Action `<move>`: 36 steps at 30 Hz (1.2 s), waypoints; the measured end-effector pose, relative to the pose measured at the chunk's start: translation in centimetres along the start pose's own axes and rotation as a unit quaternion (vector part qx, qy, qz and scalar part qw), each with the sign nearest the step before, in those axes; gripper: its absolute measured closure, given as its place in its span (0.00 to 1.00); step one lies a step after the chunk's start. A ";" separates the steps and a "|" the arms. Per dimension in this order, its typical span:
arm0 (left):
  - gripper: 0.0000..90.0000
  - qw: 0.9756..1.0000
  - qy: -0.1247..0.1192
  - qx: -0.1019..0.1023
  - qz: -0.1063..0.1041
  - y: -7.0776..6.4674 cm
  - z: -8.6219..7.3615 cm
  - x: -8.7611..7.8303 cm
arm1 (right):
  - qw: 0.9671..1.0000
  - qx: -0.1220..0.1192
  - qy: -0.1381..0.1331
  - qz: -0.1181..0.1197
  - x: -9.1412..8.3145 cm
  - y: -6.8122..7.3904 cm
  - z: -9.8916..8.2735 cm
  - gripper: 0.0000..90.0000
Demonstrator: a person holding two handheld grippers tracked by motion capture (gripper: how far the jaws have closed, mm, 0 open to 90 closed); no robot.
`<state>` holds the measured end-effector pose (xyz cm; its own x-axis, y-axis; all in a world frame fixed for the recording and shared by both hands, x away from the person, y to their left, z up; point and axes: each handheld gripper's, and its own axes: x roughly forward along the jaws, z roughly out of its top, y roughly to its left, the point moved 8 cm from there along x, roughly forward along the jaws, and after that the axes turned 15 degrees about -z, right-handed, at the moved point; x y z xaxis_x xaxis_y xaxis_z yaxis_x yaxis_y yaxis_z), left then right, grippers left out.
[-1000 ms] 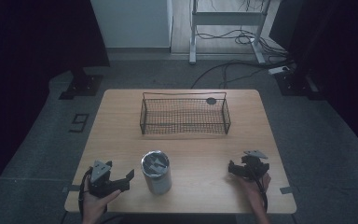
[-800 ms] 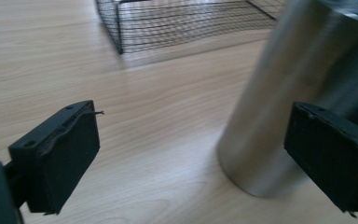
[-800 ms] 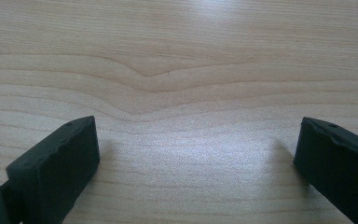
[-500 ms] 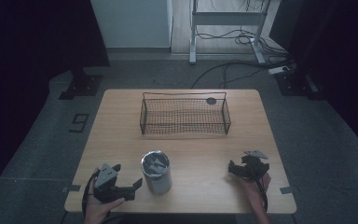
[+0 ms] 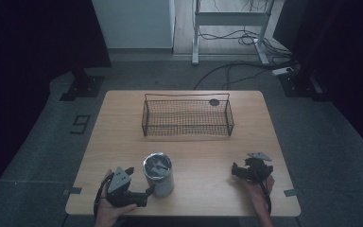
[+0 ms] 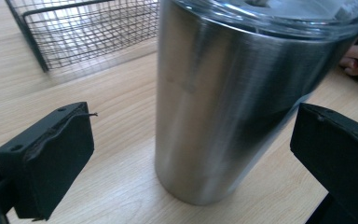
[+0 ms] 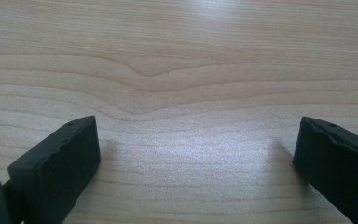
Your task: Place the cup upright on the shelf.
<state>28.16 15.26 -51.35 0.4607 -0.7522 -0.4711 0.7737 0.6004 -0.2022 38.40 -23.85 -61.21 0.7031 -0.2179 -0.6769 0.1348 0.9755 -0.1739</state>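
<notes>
Left tool (image 5: 147,193) had closed in on steel tumbler (image 5: 159,174), jaws spread, straddling base, no contact. Right tool (image 5: 236,171) stayed right of tumbler, jaws apart, empty. Grasp judged imminent.

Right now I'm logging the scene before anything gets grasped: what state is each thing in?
Steel tumbler: upright on the table, clear lid on, not gripped.
Wire basket: upright, empty.
Left gripper: open, jaws either side of the tumbler, apart from it.
Right gripper: open, holding nothing, over bare table.
</notes>
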 end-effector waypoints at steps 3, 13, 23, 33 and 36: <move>0.00 1.000 0.000 0.004 -0.001 -0.3 0.1 0.4 | 1.000 -0.001 -0.001 0.000 0.0 0.0 0.0 0.00; 0.00 1.000 0.000 0.011 -0.009 -1.0 0.6 1.7 | 1.000 -0.001 0.000 0.000 0.0 0.0 0.0 0.00; 0.00 1.000 0.005 0.014 -0.007 -1.0 1.0 3.4 | 1.000 -0.001 -0.001 0.000 0.0 0.0 0.0 0.00; 0.00 1.000 0.009 0.019 0.003 -0.9 1.2 5.0 | 1.000 -0.001 0.000 0.000 0.0 0.0 0.0 0.00; 0.01 1.000 0.008 0.019 0.005 -0.8 1.1 5.2 | 1.000 0.000 0.001 0.000 0.0 0.0 0.0 0.00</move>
<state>30.43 10.57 -52.69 0.4613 -0.7424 -0.4858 0.7853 0.5965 -0.1659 38.39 -23.85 -61.21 0.7024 -0.2177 -0.6777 0.1341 0.9755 -0.1743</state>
